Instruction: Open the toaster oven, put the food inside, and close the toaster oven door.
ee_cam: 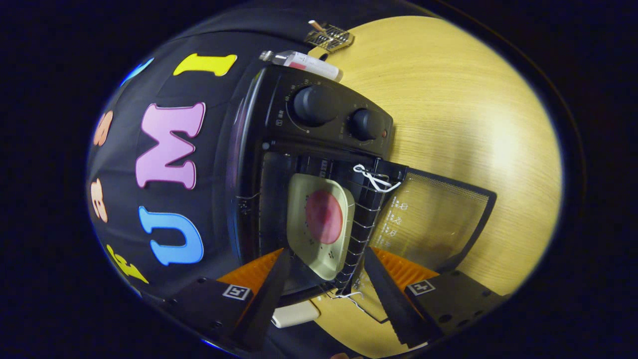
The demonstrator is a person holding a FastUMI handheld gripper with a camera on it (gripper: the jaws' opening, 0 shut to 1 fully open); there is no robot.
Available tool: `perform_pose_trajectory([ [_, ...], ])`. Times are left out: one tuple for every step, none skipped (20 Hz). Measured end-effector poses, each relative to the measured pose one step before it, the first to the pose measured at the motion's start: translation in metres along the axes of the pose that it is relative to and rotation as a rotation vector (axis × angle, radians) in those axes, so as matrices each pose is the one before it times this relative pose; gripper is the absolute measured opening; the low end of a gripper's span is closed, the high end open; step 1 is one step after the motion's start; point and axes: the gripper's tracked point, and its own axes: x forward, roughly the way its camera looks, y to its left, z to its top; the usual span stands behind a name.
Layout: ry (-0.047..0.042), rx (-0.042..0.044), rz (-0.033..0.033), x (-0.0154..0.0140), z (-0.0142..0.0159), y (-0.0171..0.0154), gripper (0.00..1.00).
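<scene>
The black toaster oven [259, 149] with two knobs [315, 104] stands on the wooden table [473, 124], its glass door [428, 219] swung fully open and lying flat. On the wire rack [366, 219] inside rests a pale square plate [304, 219] carrying a round pink piece of food [324, 217]. My gripper [326, 251] is open at the oven's mouth. Its fingers flank the near end of the plate, and a gap shows between the plate and one finger.
A white string [376, 177] is tied to the rack's corner near the door hinge. A white tube [304, 62] lies beside the oven, with a small metal grid [329, 36] beyond it. A pale flat object [295, 314] sits below the fingers.
</scene>
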Motion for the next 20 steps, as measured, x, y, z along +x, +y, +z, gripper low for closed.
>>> perform_pose_trajectory([
  [-0.00007,-0.04971,0.00779,-0.00574,0.00116,-0.00172,0.98],
  [-0.00359,-0.05228,0.0057,-0.00775,0.00232,-0.00261,0.98],
  [-0.00298,-0.05279,0.00211,-0.00831,0.00181,-0.00325,0.98],
  [-0.00343,-0.05412,-0.00216,-0.00682,0.00209,-0.00373,0.98],
  [-0.00567,-0.05342,0.0004,-0.00747,0.0009,-0.00378,0.98],
  [0.00247,-0.0573,-0.00332,-0.00516,0.00038,-0.00351,0.98],
  [0.00129,-0.05495,-0.00207,-0.0052,0.00075,-0.00398,0.98],
  [0.01039,-0.05877,-0.00932,-0.00505,-0.00183,-0.00423,0.98],
  [0.00928,-0.06038,-0.00934,-0.00499,-0.00236,-0.00356,0.99],
  [0.00906,-0.07194,-0.02043,-0.00439,-0.00283,-0.00492,0.98],
  [0.01607,-0.08581,-0.02562,-0.00435,-0.00392,-0.00513,0.99],
  [0.00765,-0.0894,-0.01783,-0.00397,-0.00286,-0.00408,0.99],
  [0.00246,-0.08408,-0.01664,-0.00286,-0.00349,-0.003,0.99],
  [0.00031,-0.07026,-0.00277,-0.00232,-0.00361,0.00022,0.99],
  [0.00381,-0.06156,-0.00075,0.00007,-0.00521,-0.00147,0.99],
  [0.00281,-0.05574,0.00004,-0.00281,-0.00396,0.00164,0.99],
  [0.00778,-0.04907,-0.00224,-0.00219,-0.0057,0.0016,0.99],
  [0.01129,-0.04458,-0.00569,-0.00093,-0.00671,0.00151,0.99],
  [0.01581,-0.03529,-0.00948,0.0003,-0.008,0.00081,0.99],
  [0.02514,-0.02861,-0.00754,0.00258,-0.00843,0.0007,0.99],
])
